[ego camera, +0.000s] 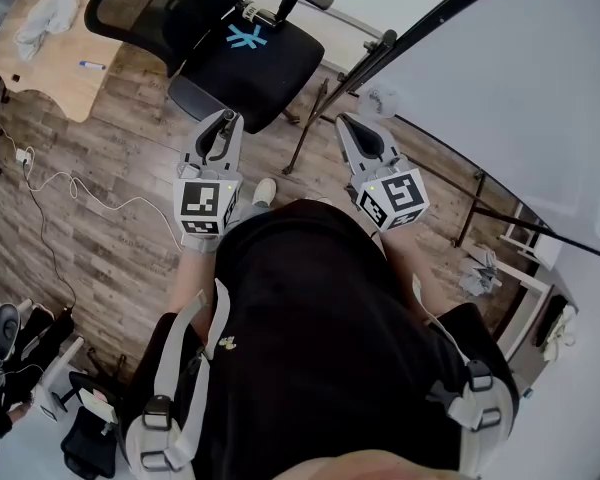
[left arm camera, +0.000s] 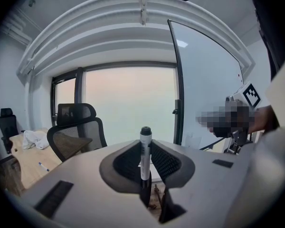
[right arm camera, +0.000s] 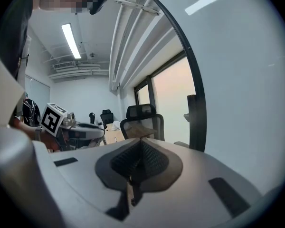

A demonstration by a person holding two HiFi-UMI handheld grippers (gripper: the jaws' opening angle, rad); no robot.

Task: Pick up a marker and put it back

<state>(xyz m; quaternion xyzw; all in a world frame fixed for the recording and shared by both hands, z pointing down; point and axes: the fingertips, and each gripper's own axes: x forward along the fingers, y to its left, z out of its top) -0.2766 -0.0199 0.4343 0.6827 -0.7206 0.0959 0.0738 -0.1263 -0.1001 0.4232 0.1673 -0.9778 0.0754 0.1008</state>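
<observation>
- A marker (left arm camera: 146,141) is clamped upright between the jaws of the left gripper (left arm camera: 145,158).
- The jaws of the right gripper (right arm camera: 139,156) are pressed together on nothing.
- An office chair (ego camera: 242,53) is met just ahead of both grippers, with a whiteboard (ego camera: 520,78) to the right.
- A second marker (ego camera: 92,66) is seen on the wooden tabletop (ego camera: 55,83).

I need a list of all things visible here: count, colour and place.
marker: 1, white with black cap, upright in the left gripper
desk: 1, light wood, left
second marker: 1, pale, on the desk
cloth: 1, white, on the desk
office chair: 2, black, one by the desk, another beyond it
whiteboard: 1, white, right
cable: 1, white, on the floor
left gripper: 1, grey, shut on the marker
right gripper: 1, grey, shut, empty
</observation>
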